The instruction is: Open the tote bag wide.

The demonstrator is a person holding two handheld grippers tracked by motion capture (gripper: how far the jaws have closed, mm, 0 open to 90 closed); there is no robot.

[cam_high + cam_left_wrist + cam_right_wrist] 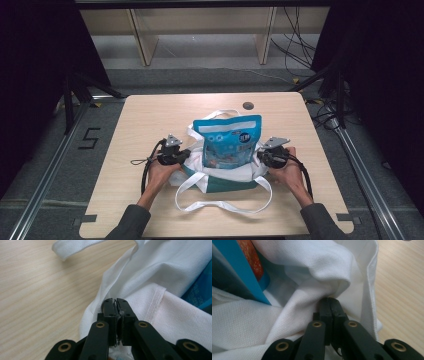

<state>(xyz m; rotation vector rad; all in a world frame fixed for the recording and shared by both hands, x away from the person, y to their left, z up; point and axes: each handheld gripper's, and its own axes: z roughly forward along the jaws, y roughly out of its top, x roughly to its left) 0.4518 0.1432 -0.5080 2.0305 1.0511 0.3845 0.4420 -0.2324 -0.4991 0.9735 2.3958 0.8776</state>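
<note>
Tote (227,175), soft, limp cloth; pouch (228,141) inside, light, crinkly; left gripper (115,300), right gripper (331,300): jaws clamped on rim hems, best hold.

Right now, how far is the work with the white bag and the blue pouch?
Done: the blue pouch stands partly inside the white bag. In hand: the left gripper and the right gripper are each shut on the bag's cloth at opposite sides. Left, probably: draw the cloth up around the pouch; its upper half shows, and the handles lie loose.
</note>
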